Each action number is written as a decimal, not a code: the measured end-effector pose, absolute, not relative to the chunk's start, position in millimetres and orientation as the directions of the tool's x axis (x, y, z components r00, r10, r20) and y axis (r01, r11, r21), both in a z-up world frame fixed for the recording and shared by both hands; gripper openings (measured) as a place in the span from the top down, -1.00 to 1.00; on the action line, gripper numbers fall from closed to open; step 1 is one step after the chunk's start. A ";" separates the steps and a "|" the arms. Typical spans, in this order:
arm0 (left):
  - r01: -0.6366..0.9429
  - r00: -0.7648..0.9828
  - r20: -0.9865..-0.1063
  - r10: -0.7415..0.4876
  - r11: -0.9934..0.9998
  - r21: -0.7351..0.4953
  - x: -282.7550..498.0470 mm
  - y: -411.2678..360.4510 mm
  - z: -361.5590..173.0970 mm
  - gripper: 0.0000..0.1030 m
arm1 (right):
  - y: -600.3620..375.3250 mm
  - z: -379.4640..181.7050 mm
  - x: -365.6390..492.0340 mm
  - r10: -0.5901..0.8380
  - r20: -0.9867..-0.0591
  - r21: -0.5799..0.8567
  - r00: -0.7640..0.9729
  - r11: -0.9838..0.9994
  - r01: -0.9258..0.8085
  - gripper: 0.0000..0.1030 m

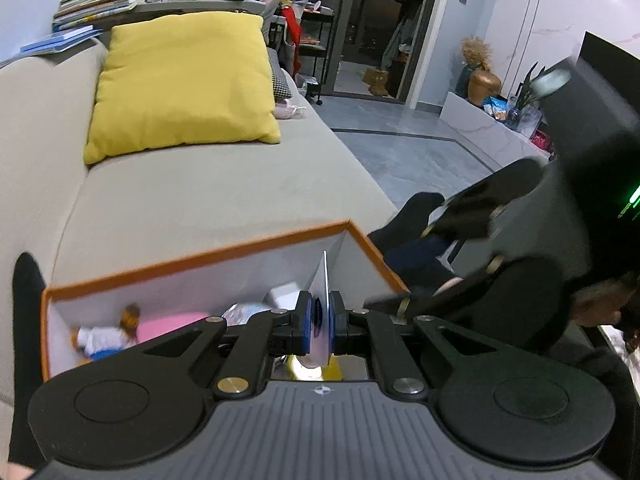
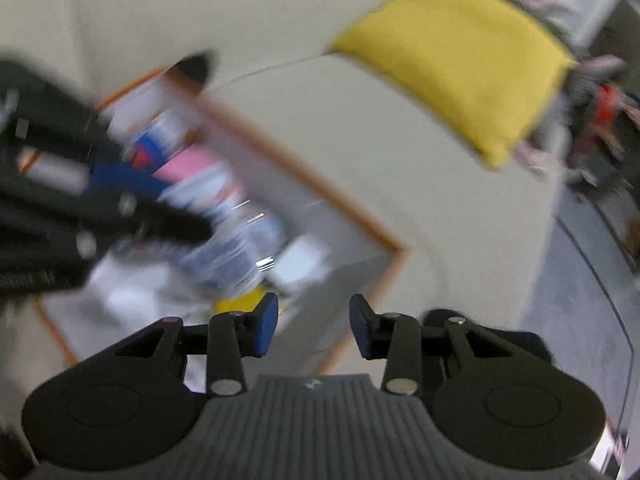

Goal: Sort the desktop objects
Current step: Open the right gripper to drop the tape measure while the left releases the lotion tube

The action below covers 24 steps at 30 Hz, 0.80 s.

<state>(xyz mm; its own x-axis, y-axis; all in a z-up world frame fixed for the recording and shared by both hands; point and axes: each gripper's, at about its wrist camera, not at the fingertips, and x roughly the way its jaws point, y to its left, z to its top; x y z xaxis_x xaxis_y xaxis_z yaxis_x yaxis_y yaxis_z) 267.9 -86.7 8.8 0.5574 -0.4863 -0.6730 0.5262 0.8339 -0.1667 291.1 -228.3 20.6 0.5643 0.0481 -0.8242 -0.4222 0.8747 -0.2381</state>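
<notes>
Two claws: we see the left claw [image 1: 321,322] clamped on a card [image 1: 325,300] above the box [image 1: 192,266]; right claw [image 2: 313,326] gapes, holding nothing.

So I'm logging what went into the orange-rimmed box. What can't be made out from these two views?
- Card in the left gripper: seen edge-on in the left wrist view, so its face is unreadable.
- Box contents: the gripper body covers the lower half there.
- Right wrist view: motion blur smears the items in the box; the open right gripper holds nothing.
</notes>
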 end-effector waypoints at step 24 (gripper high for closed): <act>0.589 0.490 -0.764 -0.420 0.805 -0.065 339.6 -165.7 -43.9 0.81 | -301.3 -20.0 318.6 -0.003 -0.811 -0.122 0.585 0.979 -0.163 0.54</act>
